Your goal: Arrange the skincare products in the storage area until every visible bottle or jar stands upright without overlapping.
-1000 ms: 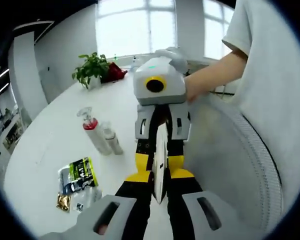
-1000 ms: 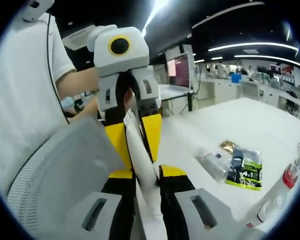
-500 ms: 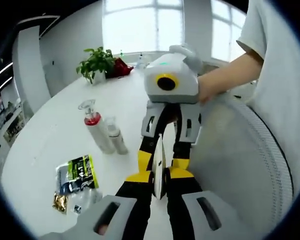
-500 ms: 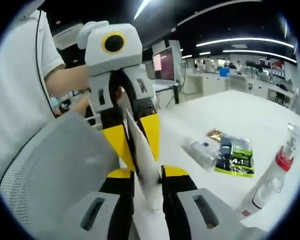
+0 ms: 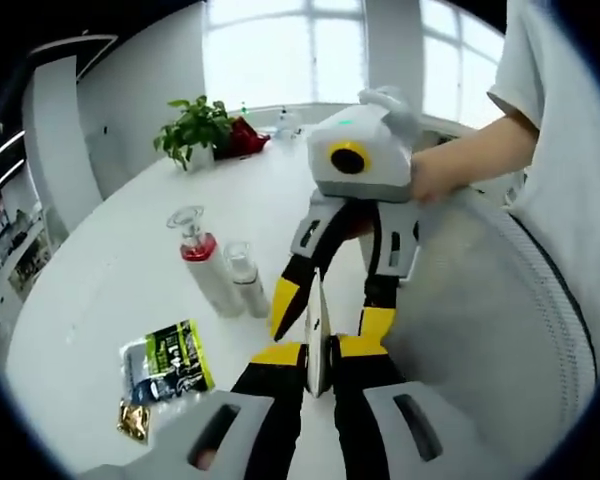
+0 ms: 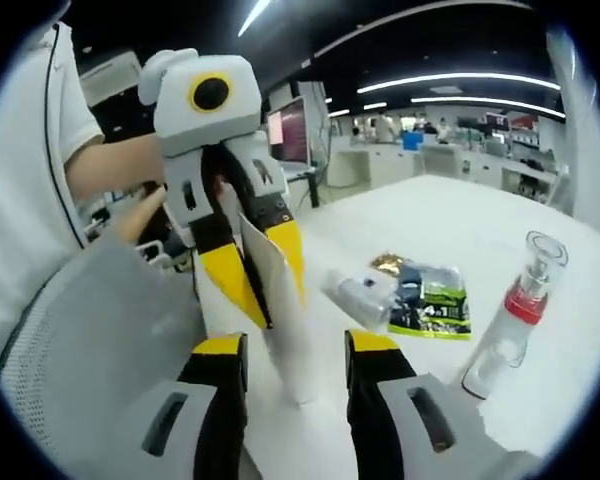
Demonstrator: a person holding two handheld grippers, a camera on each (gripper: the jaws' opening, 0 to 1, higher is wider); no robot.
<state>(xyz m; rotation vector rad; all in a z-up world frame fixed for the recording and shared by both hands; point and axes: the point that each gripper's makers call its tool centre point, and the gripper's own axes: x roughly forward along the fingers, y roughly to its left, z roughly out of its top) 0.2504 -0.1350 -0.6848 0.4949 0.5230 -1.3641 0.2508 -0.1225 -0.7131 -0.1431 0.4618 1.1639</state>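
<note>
A thin white tube (image 5: 317,330) is pinched edge-on in my left gripper (image 5: 322,352), which is shut on it. My right gripper (image 5: 332,310) faces it from above in the left gripper view, jaws spread on either side of the tube and clear of it. In the right gripper view the tube (image 6: 285,330) stands between my open right gripper (image 6: 298,345) and the left gripper (image 6: 255,268). A clear spray bottle with a red collar (image 5: 202,270) and a smaller clear bottle (image 5: 246,280) stand upright on the white table (image 5: 100,280).
Green and black sachet packs (image 5: 170,360) lie flat near the table's edge, also seen as packs (image 6: 425,295) beside the spray bottle (image 6: 510,320). A potted plant (image 5: 192,130) stands at the far end. A grey mesh chair back (image 5: 480,330) and a person's arm are close by.
My right gripper has opened and let go of the white tube, its jaws now spread wide. The left gripper keeps hold of the tube. Both views have shifted slightly.
</note>
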